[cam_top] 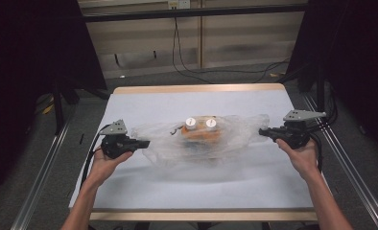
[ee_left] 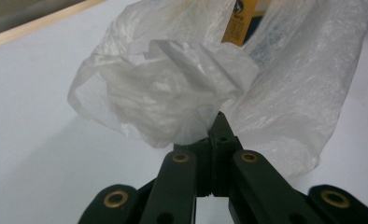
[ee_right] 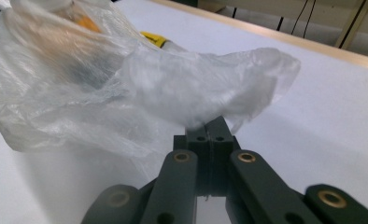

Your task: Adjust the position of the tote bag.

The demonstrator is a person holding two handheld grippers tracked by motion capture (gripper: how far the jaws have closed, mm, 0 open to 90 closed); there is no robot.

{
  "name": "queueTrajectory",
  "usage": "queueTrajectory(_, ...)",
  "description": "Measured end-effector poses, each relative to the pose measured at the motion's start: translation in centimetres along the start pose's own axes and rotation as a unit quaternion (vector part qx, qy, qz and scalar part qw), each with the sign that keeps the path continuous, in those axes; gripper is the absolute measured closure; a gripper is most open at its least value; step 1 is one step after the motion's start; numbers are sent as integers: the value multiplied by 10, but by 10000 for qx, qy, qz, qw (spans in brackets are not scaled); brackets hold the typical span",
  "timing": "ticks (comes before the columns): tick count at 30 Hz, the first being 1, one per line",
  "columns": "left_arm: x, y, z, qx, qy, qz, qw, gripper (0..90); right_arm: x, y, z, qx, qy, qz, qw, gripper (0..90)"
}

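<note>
A clear plastic bag [cam_top: 225, 136] lies stretched across the middle of the white table [cam_top: 187, 187]. Inside it sit two orange bottles with white caps [cam_top: 200, 123]. My left gripper [cam_top: 146, 143] is shut on the bag's left end, and the crumpled film [ee_left: 173, 93] bunches up above its closed jaws. My right gripper [cam_top: 261, 131] is shut on the bag's right end; the film [ee_right: 205, 93] fans out past its pinched tips [ee_right: 210, 128]. An orange and yellow label [ee_left: 240, 21] shows through the plastic.
The table's wooden edge [cam_top: 196, 88] runs along the far side. Black curtains [cam_top: 29, 57] hang at both sides, with metal rails [cam_top: 43, 167] along the floor. Cables [cam_top: 187, 62] trail on the floor behind the table.
</note>
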State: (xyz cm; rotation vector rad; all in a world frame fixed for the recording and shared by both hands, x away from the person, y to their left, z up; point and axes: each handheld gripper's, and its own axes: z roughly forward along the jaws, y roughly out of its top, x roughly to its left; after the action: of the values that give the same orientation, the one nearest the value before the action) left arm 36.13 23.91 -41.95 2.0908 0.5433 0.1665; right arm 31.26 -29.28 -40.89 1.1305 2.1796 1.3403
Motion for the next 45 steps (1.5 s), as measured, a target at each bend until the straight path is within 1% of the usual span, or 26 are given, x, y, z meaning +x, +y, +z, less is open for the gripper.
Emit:
queueTrajectory(2, 1, -2, 2, 124, -15, 50, 9999, 899, 0, -2, 3, 95, 1, -29, 10000, 900)
queueTrajectory(3, 0, -3, 4, 146, -13, 11, 9999, 899, 0, -4, 4, 125, 2, -6, 9999, 900)
queueTrajectory(5, -1, -5, 7, 283, -32, 84, 9996, 899, -1, -6, 6, 185, 35, -28, 9998, 900)
queueTrajectory(8, -1, -6, 11, 380, -69, 145, 9991, 899, -1, -9, 9, 320, 23, -25, 9995, 900)
queueTrajectory(9, -1, -6, 11, 380, -69, 145, 9991, 899, -1, -9, 9, 320, 23, -25, 9995, 900)
queueTrajectory(10, -1, -7, 13, 392, -83, 128, 9991, 899, -2, -11, 12, 402, 21, -56, 9992, 900)
queueTrajectory(15, 0, -11, 18, 574, -36, 155, 9982, 899, -2, -16, 17, 583, 30, -45, 9983, 900)
queueTrajectory(16, -1, -13, 21, 589, -36, 133, 9982, 899, -3, -18, 20, 699, 21, -105, 9975, 900)
queueTrajectory(18, 0, -15, 24, 670, -72, 149, 9976, 899, -4, -20, 23, 769, -3, -108, 9970, 900)
queueTrajectory(19, -1, -15, 24, 712, -28, 156, 9973, 899, -4, -21, 24, 815, 2, -87, 9966, 900)
queueTrajectory(21, -1, -16, 26, 732, -37, 143, 9972, 899, -5, -23, 26, 891, -9, -131, 9959, 900)
queueTrajectory(22, 0, -17, 27, 805, -22, 172, 9966, 899, -4, -24, 27, 951, -37, -152, 9953, 900)
queueTrajectory(23, 0, -18, 28, 779, -50, 161, 9968, 899, -5, -25, 28, 982, -64, -153, 9950, 900)
queueTrajectory(25, 0, -18, 29, 901, 14, 201, 9957, 899, -5, -28, 30, 1060, -51, -150, 9942, 900)
queueTrajectory(27, 1, -19, 30, 928, -12, 173, 9955, 899, -5, -30, 33, 1148, -61, -208, 9932, 900)
queueTrajectory(28, 1, -20, 32, 1004, 55, 198, 9947, 899, -5, -31, 34, 1183, -91, -208, 9927, 900)
queueTrajectory(33, 2, -22, 36, 1056, 40, 159, 9943, 899, -4, -31, 36, 1242, -118, -275, 9918, 900)
queueTrajectory(34, 4, -24, 37, 1092, 53, 126, 9939, 899, -5, -33, 37, 1298, -155, -291, 9910, 900)
queueTrajectory(35, 5, -26, 38, 1151, 83, 172, 9932, 899, -4, -33, 38, 1350, -181, -290, 9902, 900)
queueTrajectory(36, 5, -26, 38, 1151, 83, 172, 9932, 899, -4, -33, 38, 1350, -181, -290, 9902, 900)
queueTrajectory(37, 5, -27, 40, 1198, 72, 140, 9927, 899, -5, -36, 41, 1436, -167, -287, 9891, 900)
queueTrajectory(39, 3, -27, 41, 1248, 86, 191, 9920, 899, -6, -38, 43, 1464, -206, -291, 9886, 900)
queueTrajectory(40, 1, -26, 44, 1279, 118, 276, 9913, 899, -7, -41, 45, 1516, -224, -318, 9877, 900)
queueTrajectory(42, 2, -28, 46, 1358, 212, 264, 9902, 899, -9, -43, 46, 1513, -236, -277, 9878, 900)
queueTrajectory(43, 1, -29, 48, 1452, 261, 284, 9887, 899, -10, -44, 47, 1533, -228, -227, 9877, 900)
queueTrajectory(45, 1, -30, 49, 1475, 292, 320, 9881, 900, -10, -46, 48, 1576, -253, -231, 9869, 900)
